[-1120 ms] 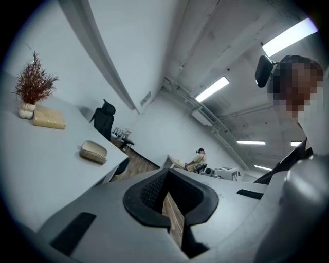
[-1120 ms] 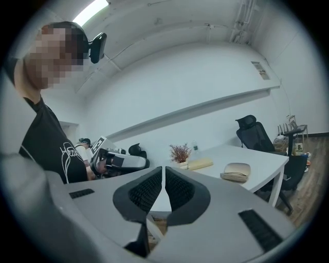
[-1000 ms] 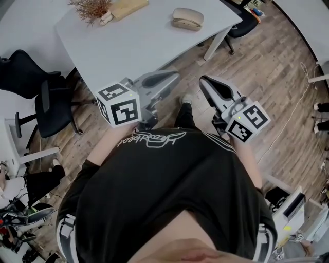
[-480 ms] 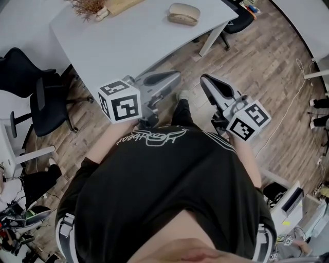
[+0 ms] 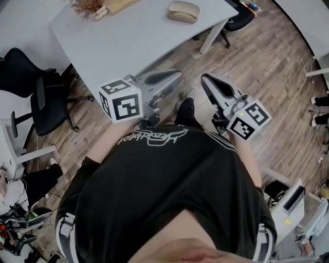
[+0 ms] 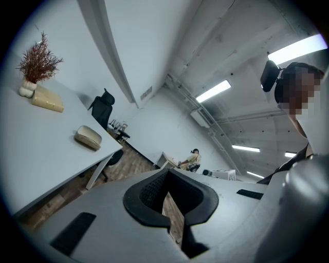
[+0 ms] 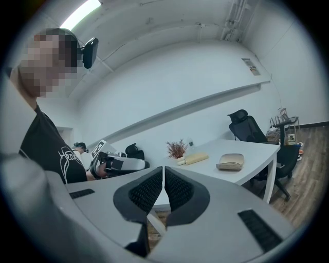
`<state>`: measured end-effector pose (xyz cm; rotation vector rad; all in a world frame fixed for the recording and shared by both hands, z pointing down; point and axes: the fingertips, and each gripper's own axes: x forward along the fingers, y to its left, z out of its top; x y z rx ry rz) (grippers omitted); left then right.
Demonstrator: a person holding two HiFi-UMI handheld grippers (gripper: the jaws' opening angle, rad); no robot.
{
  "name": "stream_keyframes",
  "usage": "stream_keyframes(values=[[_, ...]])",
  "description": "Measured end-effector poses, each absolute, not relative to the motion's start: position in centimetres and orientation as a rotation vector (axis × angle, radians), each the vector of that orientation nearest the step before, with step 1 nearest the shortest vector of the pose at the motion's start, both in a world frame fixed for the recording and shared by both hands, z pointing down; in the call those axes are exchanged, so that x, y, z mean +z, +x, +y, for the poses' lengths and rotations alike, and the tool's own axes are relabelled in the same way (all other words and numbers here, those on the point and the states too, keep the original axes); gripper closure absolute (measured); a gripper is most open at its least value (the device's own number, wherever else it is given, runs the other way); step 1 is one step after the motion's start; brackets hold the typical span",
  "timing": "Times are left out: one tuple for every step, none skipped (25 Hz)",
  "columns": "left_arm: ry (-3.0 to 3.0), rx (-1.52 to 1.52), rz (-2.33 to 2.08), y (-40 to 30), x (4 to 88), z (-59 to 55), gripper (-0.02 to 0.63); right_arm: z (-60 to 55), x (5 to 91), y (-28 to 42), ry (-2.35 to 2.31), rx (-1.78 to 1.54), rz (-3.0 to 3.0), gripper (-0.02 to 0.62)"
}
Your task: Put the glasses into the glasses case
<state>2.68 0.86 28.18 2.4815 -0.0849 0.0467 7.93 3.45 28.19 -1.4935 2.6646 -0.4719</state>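
The beige glasses case lies shut on the far side of the white table; it also shows as the case in the left gripper view and the case in the right gripper view. No glasses show in any view. My left gripper hangs level in front of my torso, short of the table's near corner, shut and empty. My right gripper is beside it over the wood floor, also shut with nothing between its pads. The left gripper's jaws meet at the tips; the right gripper's are pressed together.
A dried plant and a wooden block sit at the table's far left. A black office chair stands left of the table and another chair at its right end. A seated person is far across the room.
Almost nothing: the left gripper has drifted slightly, and both grippers stay shut and empty in front of my torso.
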Motion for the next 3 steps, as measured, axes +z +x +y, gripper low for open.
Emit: stream_keyframes(values=[[2.482,0.048,-0.084,2.62,28.19,0.88,0.598,3.47,28.19,7.87,-1.494,-0.472,2.664,0.577],[2.482,0.049,-0.082,2.57,28.21,0.90,0.600,3.49,28.19,7.80,-1.495,-0.472,2.664,0.577],[2.482,0.050,-0.081,2.52,28.24,0.92,0.598,3.52,28.20,7.74,-1.497,-0.471,2.663,0.577]])
